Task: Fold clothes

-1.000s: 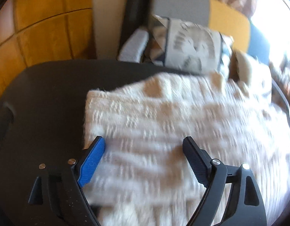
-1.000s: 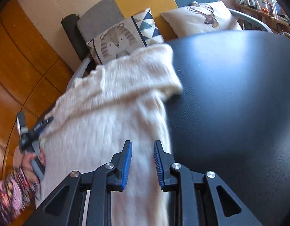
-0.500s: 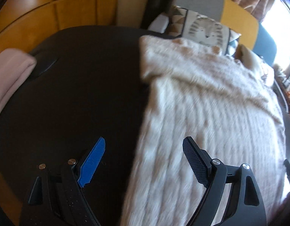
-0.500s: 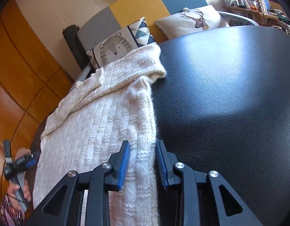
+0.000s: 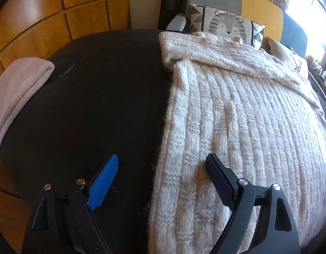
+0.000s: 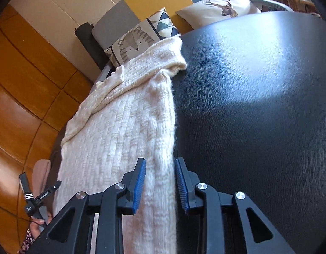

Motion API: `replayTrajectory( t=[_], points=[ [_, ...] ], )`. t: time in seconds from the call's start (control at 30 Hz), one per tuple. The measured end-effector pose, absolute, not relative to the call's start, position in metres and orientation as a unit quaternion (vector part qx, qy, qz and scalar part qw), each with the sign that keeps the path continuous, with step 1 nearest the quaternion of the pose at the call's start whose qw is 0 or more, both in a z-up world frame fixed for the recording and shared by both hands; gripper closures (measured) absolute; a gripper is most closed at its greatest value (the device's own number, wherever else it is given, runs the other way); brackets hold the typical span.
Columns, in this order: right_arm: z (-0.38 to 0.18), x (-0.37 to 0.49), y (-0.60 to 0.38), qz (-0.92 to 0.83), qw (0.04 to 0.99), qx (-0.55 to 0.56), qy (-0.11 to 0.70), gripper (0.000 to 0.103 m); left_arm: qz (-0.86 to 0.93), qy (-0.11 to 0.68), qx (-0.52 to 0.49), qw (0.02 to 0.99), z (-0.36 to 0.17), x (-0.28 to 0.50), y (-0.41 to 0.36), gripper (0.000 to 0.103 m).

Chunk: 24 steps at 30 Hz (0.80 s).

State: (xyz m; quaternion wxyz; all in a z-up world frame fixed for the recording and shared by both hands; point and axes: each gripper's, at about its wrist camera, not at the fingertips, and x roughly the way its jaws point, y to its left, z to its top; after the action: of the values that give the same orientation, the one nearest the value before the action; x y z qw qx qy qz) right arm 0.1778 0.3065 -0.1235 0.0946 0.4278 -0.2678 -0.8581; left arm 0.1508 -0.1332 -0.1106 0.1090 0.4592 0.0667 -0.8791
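Note:
A cream knitted sweater (image 5: 237, 127) lies flat on the black table (image 5: 99, 105), with its upper part folded down across the far end. My left gripper (image 5: 162, 158) stands wide open over the sweater's left edge. Its blue pad is above bare table and its black pad above the knit, gripping nothing. In the right wrist view the sweater (image 6: 125, 131) runs away from me. My right gripper (image 6: 160, 163) straddles the sweater's right edge. The jaws are a little apart and the cloth lies flat between the pads, unpinched.
A folded pink cloth (image 5: 17, 89) sits at the table's left edge. Behind the table stands a sofa with a tiger cushion (image 5: 226, 26) and a deer cushion (image 6: 222, 6). Black tabletop (image 6: 258, 105) stretches to the right of the sweater. A hand (image 6: 36, 226) holds the left gripper.
The left gripper slid left from over the sweater's middle to its left edge, still wide open, and the pink cloth came into view. The right jaws widened slightly and now straddle the sweater's right edge.

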Motion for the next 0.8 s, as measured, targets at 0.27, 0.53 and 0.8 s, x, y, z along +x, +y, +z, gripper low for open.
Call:
replayTrajectory(
  t=[0.27, 0.53, 0.8],
  points=[
    [-0.136, 0.194, 0.324, -0.812, 0.141, 0.439, -0.358, 0.074, -0.878, 0.07, 0.465, 0.093, -0.108, 0.165, -0.137, 0.016],
    [-0.139, 0.201, 0.318, -0.786, 0.19, 0.467, -0.358, 0.074, -0.874, 0.063, 0.477, 0.066, -0.105, 0.19, -0.15, 0.016],
    [-0.142, 0.209, 0.297, -0.766, 0.255, 0.494, -0.324, 0.074, -0.868, 0.062, 0.493, -0.024, -0.101, 0.211, -0.157, 0.016]
  ],
)
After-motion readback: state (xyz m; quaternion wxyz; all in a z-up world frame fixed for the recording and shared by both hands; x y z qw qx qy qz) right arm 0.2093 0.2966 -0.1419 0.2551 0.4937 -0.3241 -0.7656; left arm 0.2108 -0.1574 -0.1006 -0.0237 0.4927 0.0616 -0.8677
